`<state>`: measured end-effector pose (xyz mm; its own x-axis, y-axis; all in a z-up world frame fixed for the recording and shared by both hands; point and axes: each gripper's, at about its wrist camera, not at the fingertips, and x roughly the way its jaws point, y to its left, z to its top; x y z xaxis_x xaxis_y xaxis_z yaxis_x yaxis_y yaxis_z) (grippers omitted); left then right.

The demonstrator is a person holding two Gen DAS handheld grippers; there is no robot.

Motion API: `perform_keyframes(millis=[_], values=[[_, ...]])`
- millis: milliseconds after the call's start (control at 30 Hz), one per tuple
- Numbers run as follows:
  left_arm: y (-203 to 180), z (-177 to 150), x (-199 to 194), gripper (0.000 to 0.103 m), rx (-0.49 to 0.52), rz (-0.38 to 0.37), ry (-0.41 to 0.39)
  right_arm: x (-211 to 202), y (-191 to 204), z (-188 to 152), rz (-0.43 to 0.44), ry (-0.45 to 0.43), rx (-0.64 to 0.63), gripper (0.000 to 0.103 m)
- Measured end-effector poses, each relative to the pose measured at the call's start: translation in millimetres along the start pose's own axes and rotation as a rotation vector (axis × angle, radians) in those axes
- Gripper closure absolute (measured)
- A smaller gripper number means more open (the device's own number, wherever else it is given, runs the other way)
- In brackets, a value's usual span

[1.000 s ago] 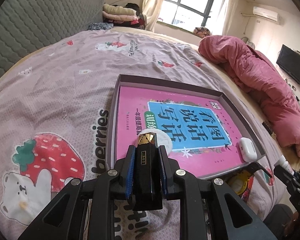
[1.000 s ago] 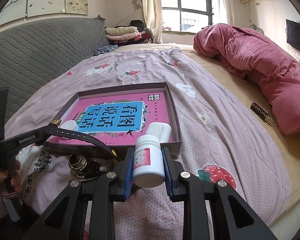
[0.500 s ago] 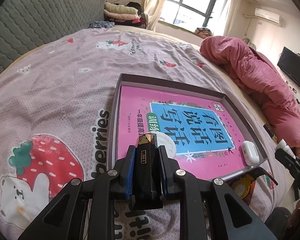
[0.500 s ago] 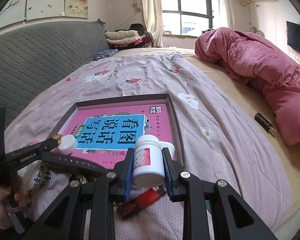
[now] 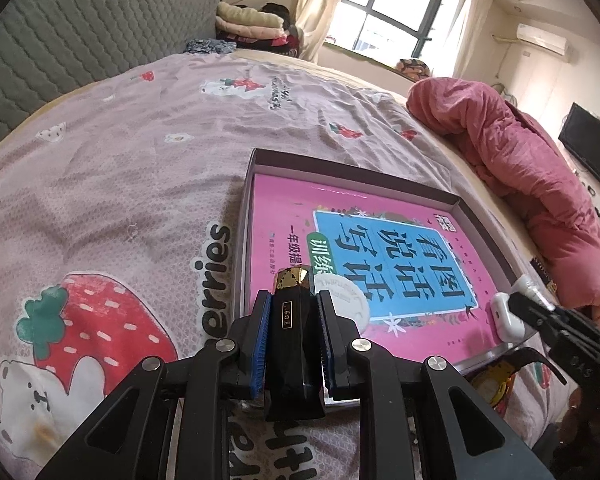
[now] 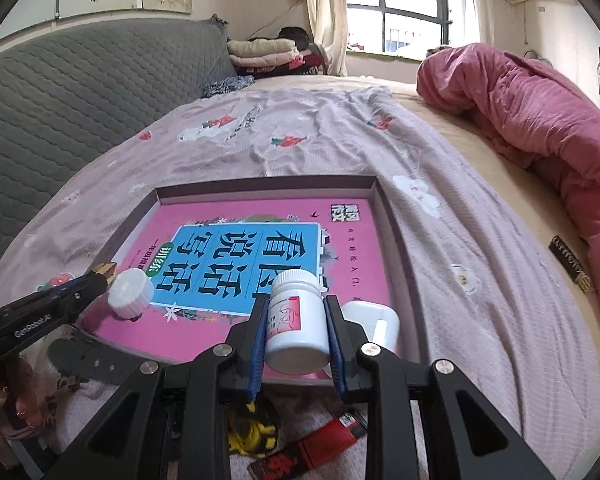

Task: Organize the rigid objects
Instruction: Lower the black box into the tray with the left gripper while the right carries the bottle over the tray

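Note:
My left gripper [image 5: 293,300] is shut on a black faceted stick with a gold tip [image 5: 294,320], held over the near left corner of the shallow box tray [image 5: 340,168]. A pink book [image 5: 380,240] covers the tray floor. On it stand a white round jar [image 5: 348,296] just beyond the stick and a white earbud case [image 5: 508,316]. In the right wrist view my right gripper [image 6: 296,300] is shut on a white pill bottle [image 6: 296,320] with a pink label, above the tray's near edge [image 6: 268,184], beside the earbud case [image 6: 376,320].
A black watch strap [image 6: 96,360], a yellow watch [image 6: 252,428] and a red lighter [image 6: 320,444] lie on the bedspread in front of the tray. A black bar [image 6: 570,264] rests by the pink duvet [image 6: 540,120] at right. A grey headboard [image 6: 80,92] stands at left.
My right gripper has carried the pill bottle forward to the tray's near edge, and the lighter and watch now lie beneath it. The left gripper has barely moved.

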<state>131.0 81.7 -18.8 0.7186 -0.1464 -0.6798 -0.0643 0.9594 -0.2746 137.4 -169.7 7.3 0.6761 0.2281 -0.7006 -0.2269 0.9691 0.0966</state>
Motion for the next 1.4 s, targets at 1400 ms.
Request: perform_keyframes(millis=[1400], values=[[-14, -3, 12, 0.081, 0.074, 0.007, 0.016, 32, 9, 5, -0.034, 0.199, -0.080, 0.076]])
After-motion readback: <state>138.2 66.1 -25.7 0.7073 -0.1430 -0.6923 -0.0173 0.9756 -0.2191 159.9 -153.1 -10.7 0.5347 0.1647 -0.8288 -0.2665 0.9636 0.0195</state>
